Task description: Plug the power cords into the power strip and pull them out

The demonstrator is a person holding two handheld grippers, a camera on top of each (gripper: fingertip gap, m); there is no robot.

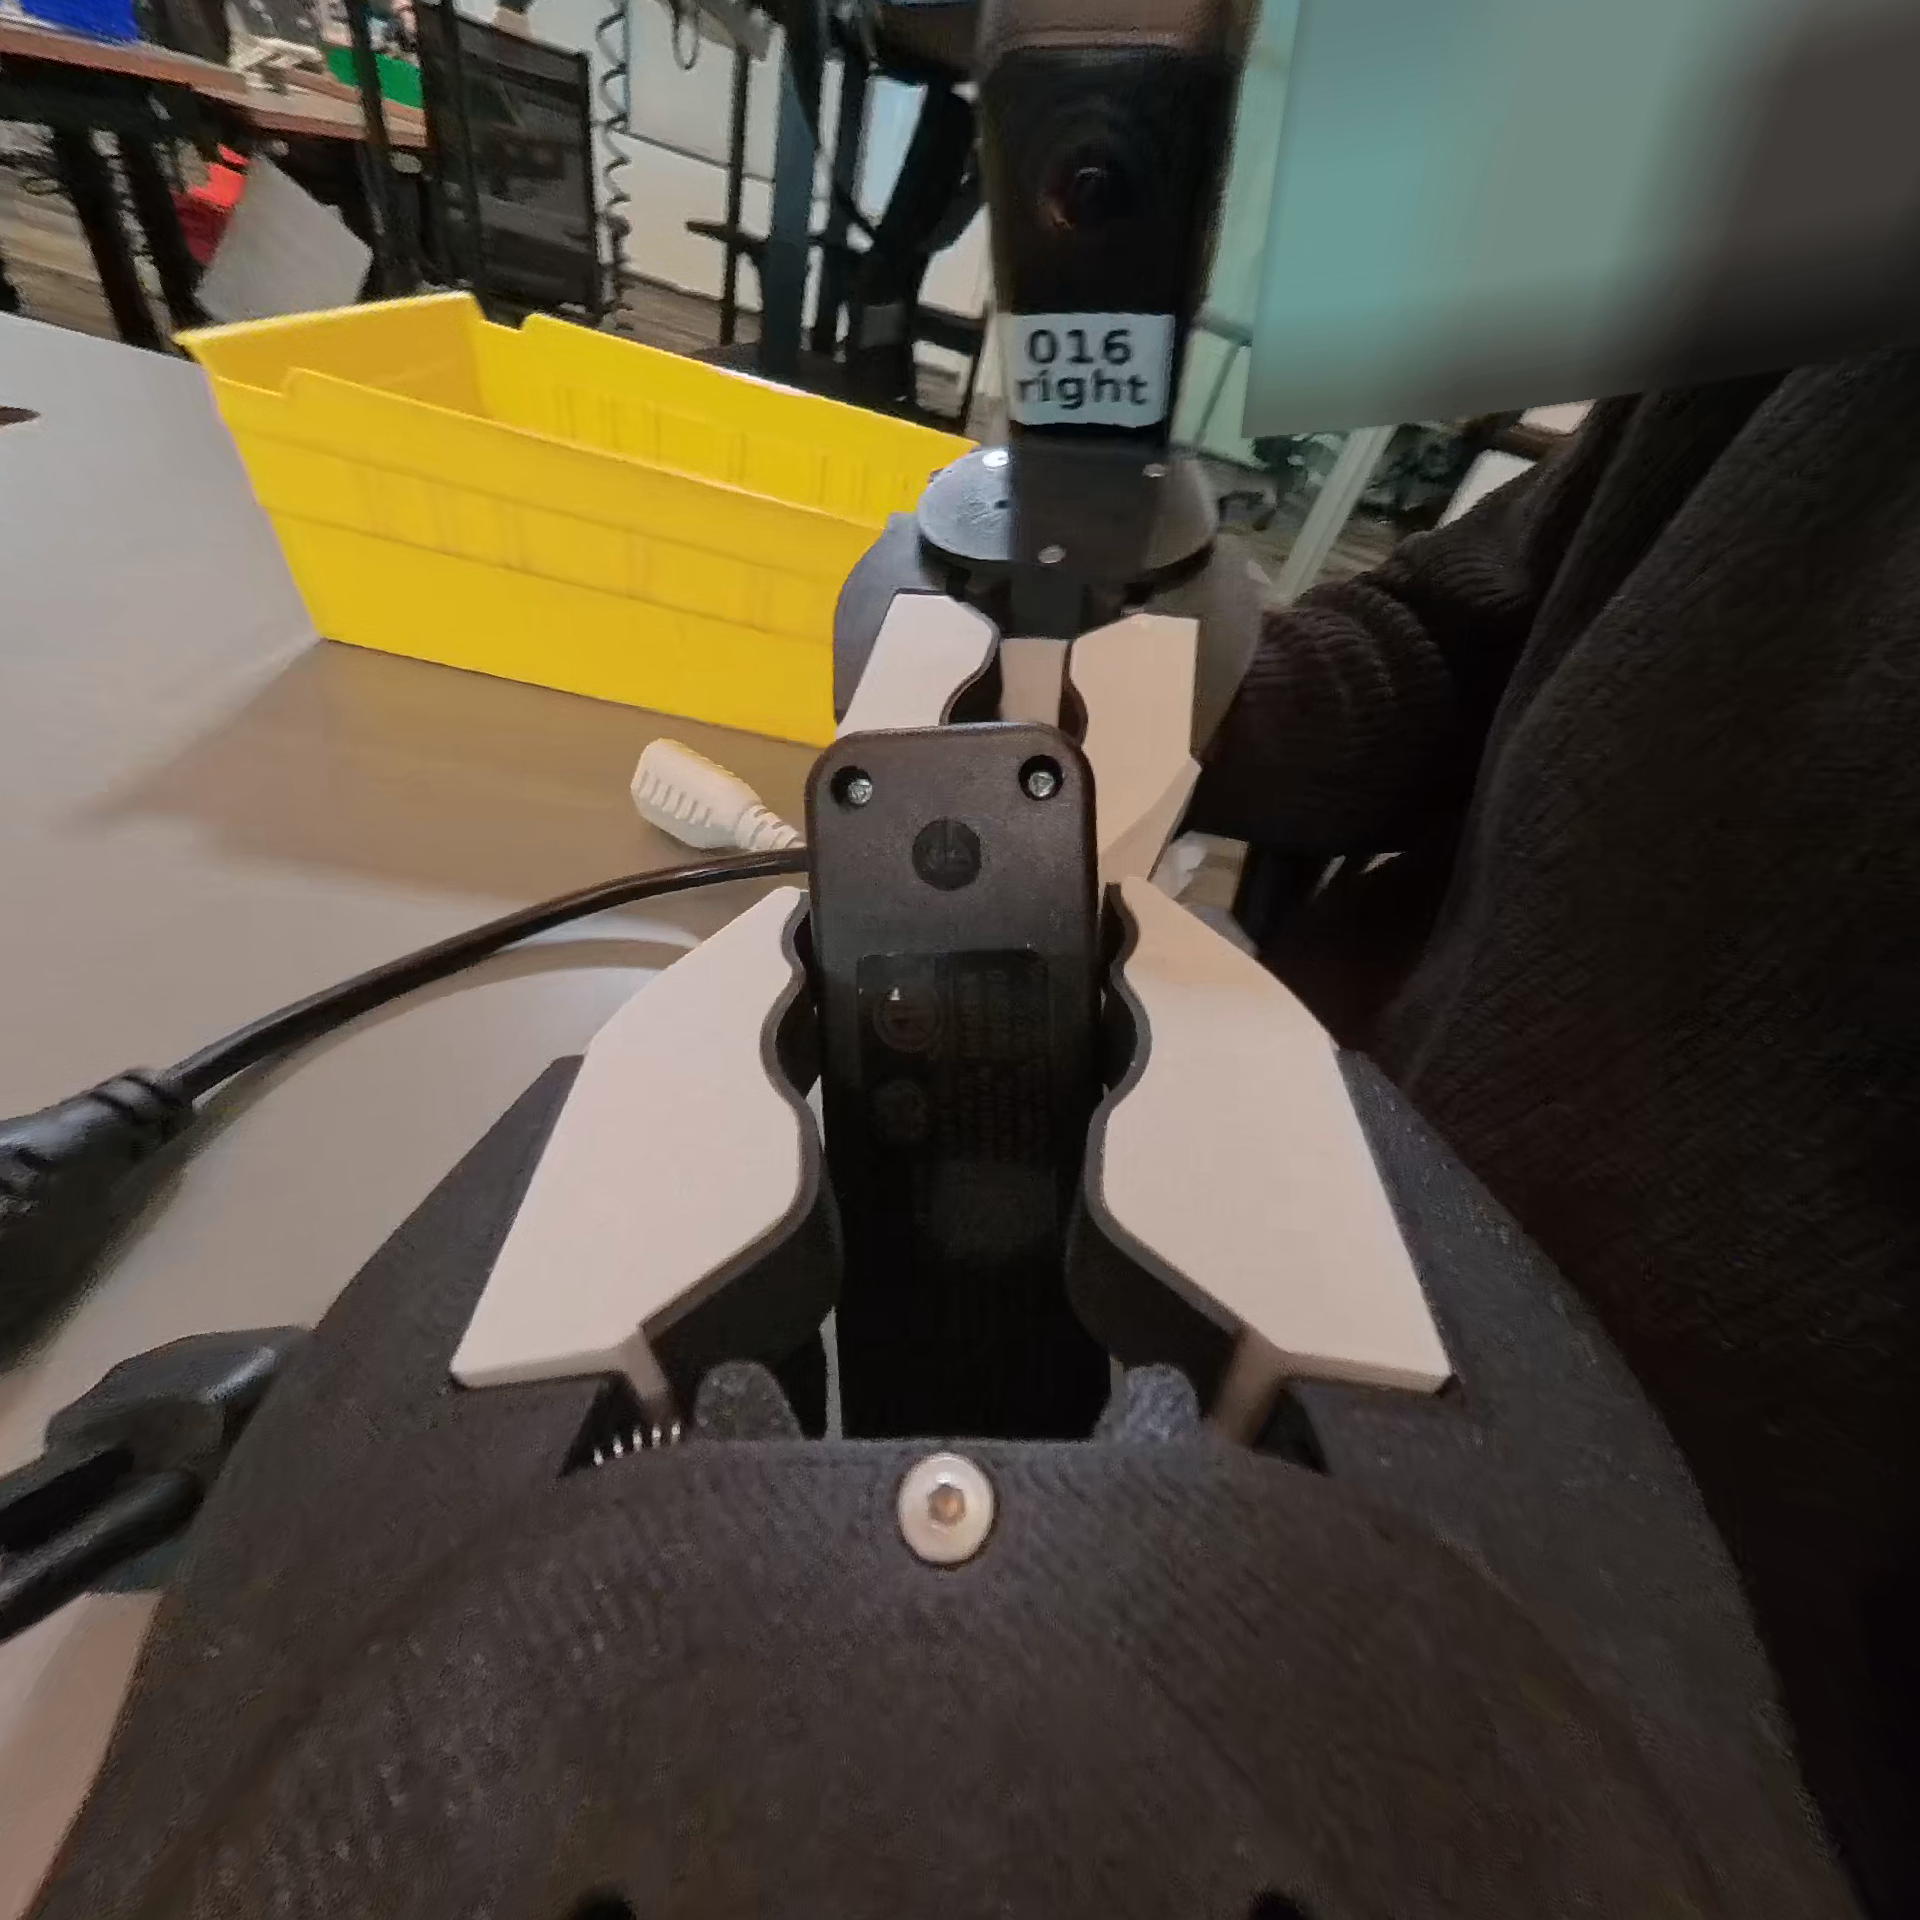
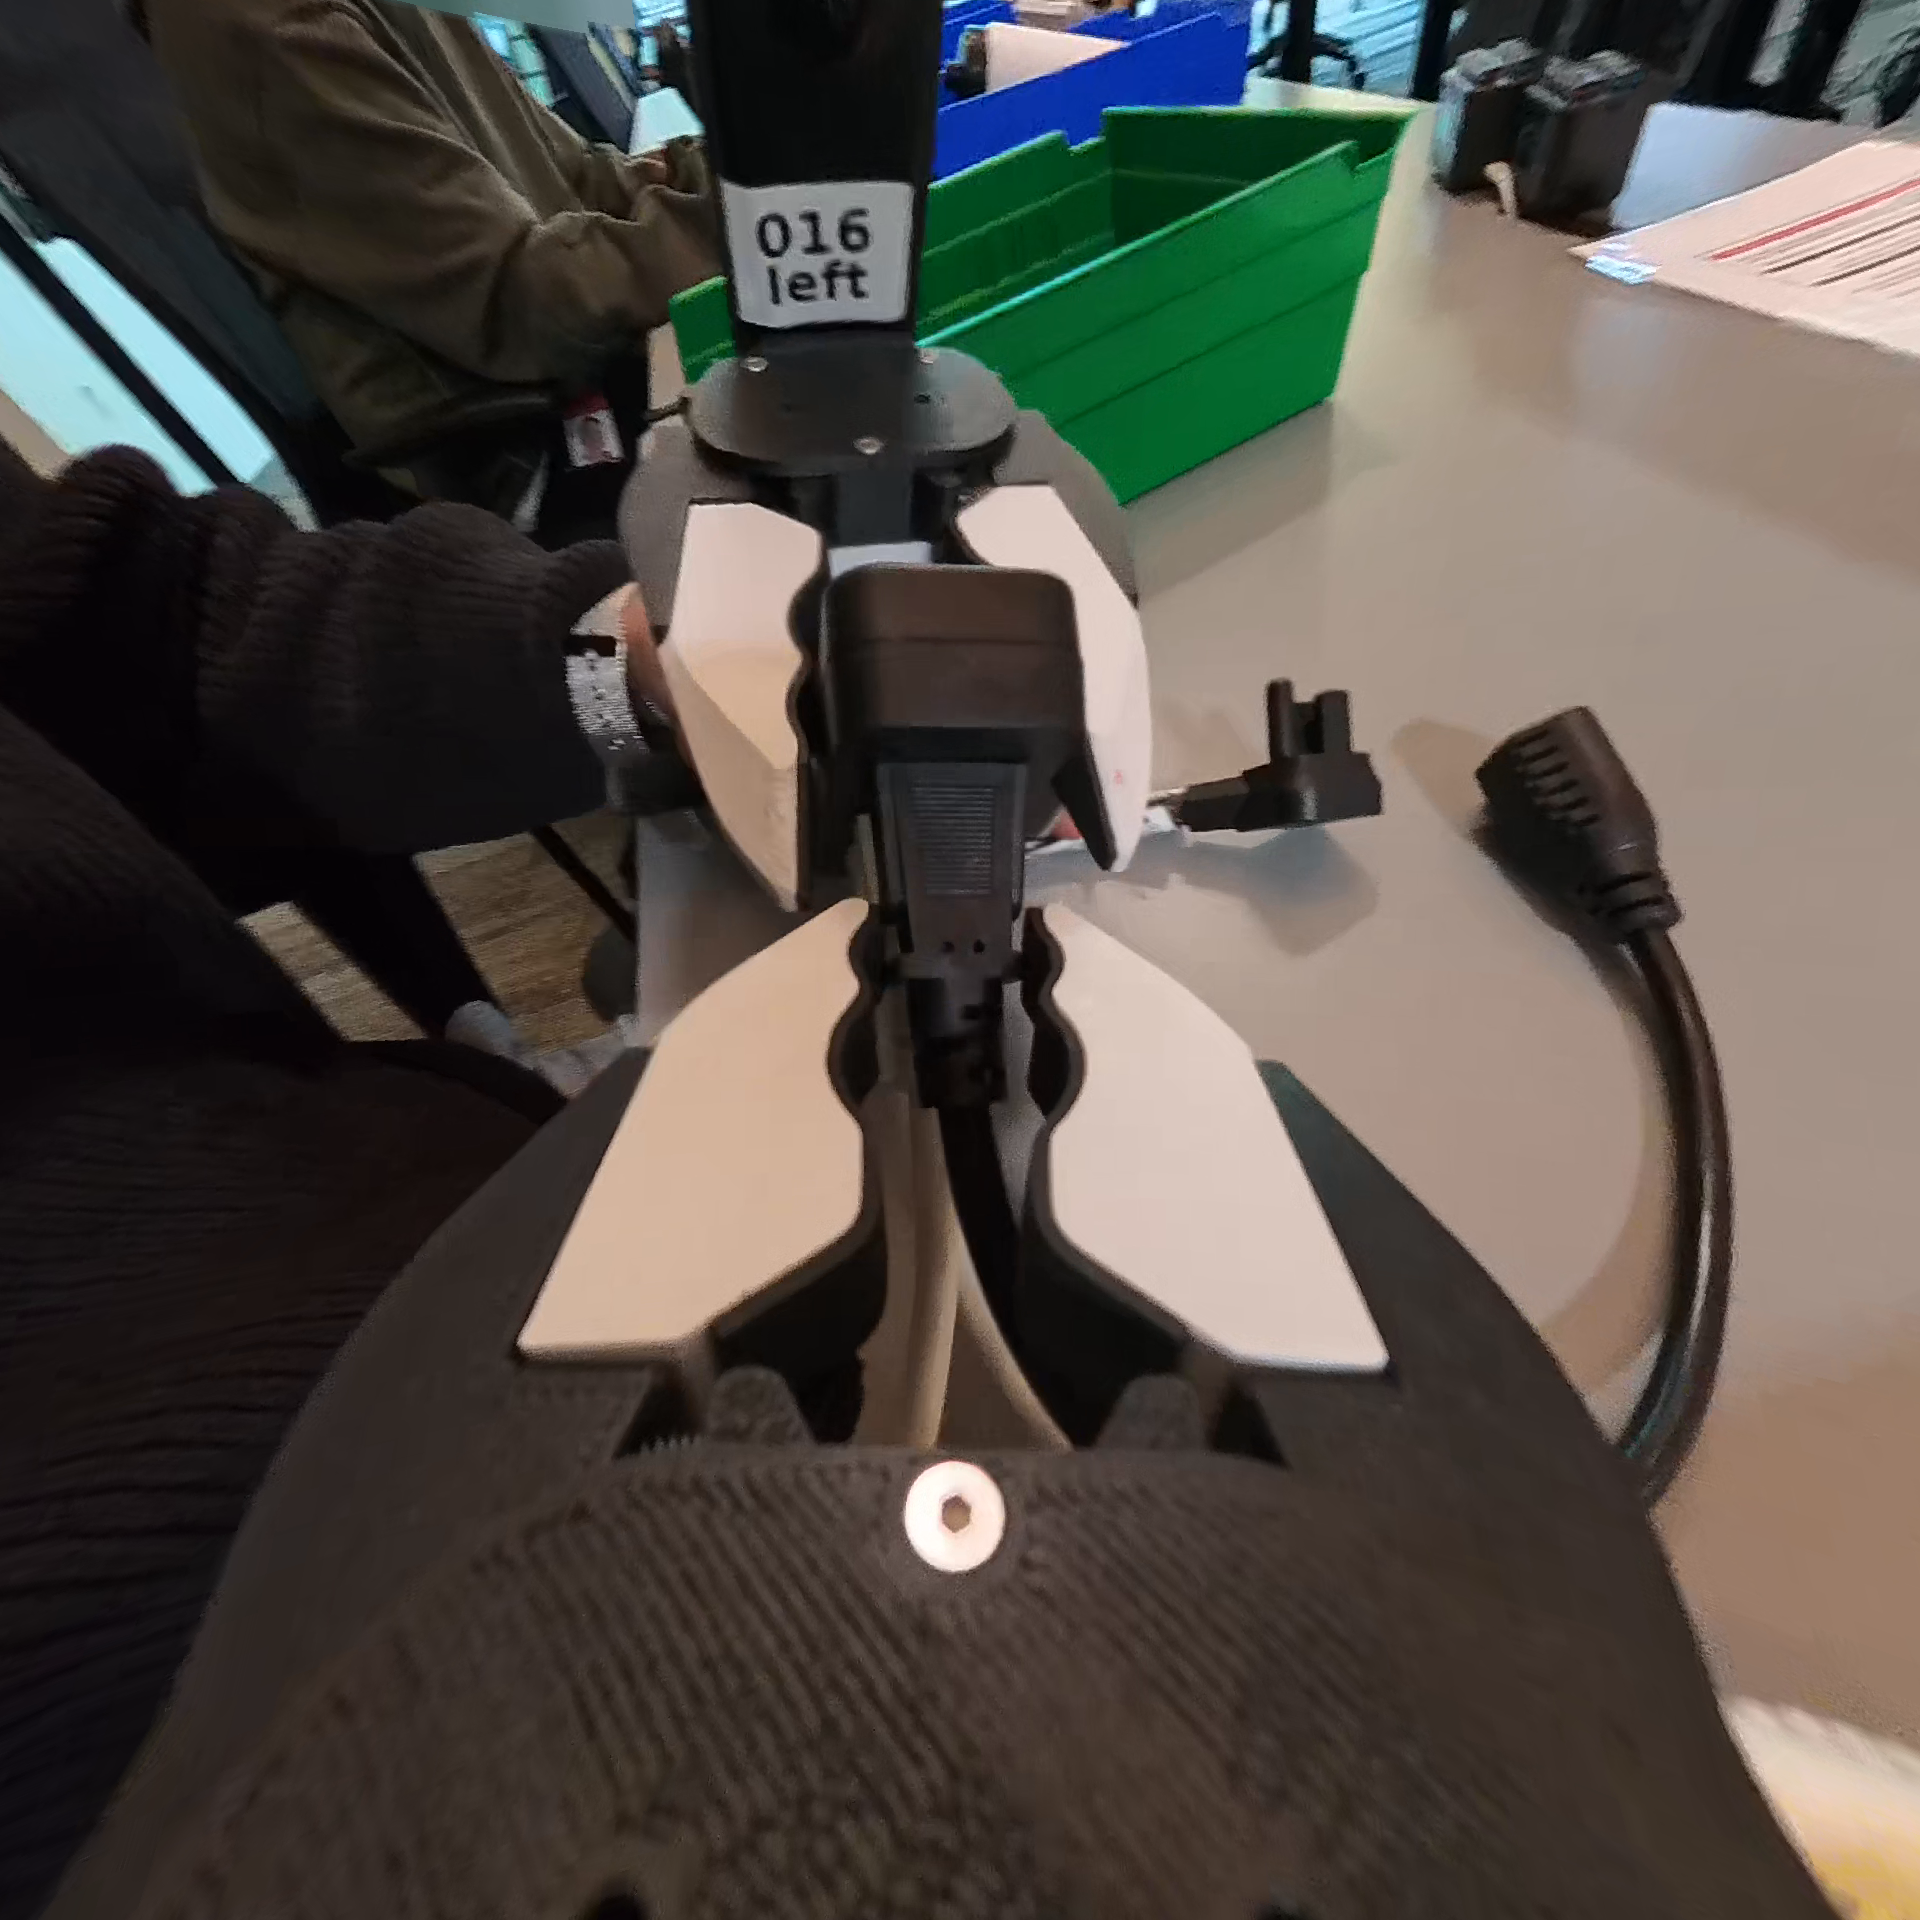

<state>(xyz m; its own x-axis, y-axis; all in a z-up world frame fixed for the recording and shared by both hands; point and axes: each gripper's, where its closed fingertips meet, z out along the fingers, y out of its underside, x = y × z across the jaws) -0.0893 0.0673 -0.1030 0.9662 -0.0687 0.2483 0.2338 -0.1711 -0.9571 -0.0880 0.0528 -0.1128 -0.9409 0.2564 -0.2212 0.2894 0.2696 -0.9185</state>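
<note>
In the left wrist view my left gripper (image 1: 956, 904) is shut on a black power strip (image 1: 951, 1039), whose back with two screws faces the camera. My right gripper (image 1: 1023, 686) faces it from just beyond. In the right wrist view my right gripper (image 2: 951, 925) is shut on a black power cord plug (image 2: 951, 831) at its strain relief. The plug's front meets the power strip (image 2: 945, 644), and its prongs are hidden. The left gripper (image 2: 945, 748) holds the strip above the table edge. A white cord (image 2: 909, 1226) also runs between my right fingers.
A white plug (image 1: 696, 800) and a black cord (image 1: 436, 956) lie on the grey table (image 1: 312, 810). A black angled plug (image 2: 1299, 769) and a black connector (image 2: 1569, 821) lie to the right. A yellow bin (image 1: 540, 520), a green bin (image 2: 1174, 281) and papers (image 2: 1787, 239) stand farther back.
</note>
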